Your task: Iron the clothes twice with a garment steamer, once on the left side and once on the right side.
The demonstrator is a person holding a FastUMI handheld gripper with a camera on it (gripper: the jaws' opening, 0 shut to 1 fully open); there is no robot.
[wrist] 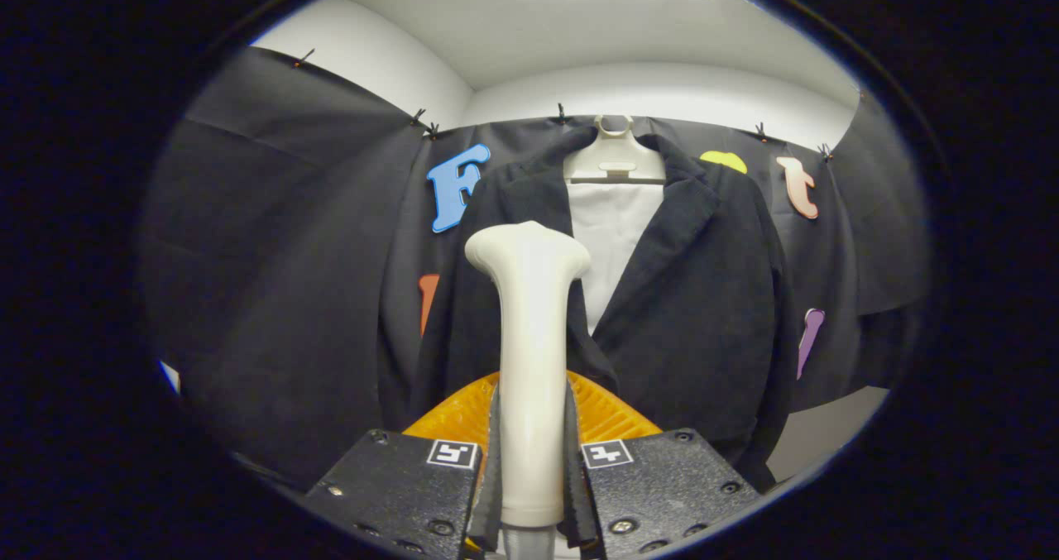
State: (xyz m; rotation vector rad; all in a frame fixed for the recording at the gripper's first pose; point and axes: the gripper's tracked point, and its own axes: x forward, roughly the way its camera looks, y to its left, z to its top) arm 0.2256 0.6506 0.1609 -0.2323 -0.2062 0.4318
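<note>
Nearest the camera, the gripper (534, 469) is clenched on the garment steamer (529, 361): both dark fingers (494, 461) press against the sides of its cream handle, which stands upright between them and rises to a flared head near the middle of the view. Just behind the fingers and the handle sits an orange ribbed piece (608, 411), apparently part of the gripper or of the steamer's body; which of the two cannot be told. Beyond the steamer head hangs the jacket (703, 295), a dark garment on a pale hanger (614, 159) against the booth's black cloth wall (273, 279), its lapels open over a white panel (612, 221) at the chest. The steamer head stands in front of the jacket's left-hand front panel as the camera sees it, near the lapel, but whether it touches the fabric or hangs a little off it cannot be judged from this angle. No steam is visible. As for progress, the tool is already in hand and raised to the garment, so the pick-up looks done; the position suggests the pass on that side is either about to start or under way. Nothing in the fabric shows which side, if any, has been steamed, so at least one pass seems left.
</note>
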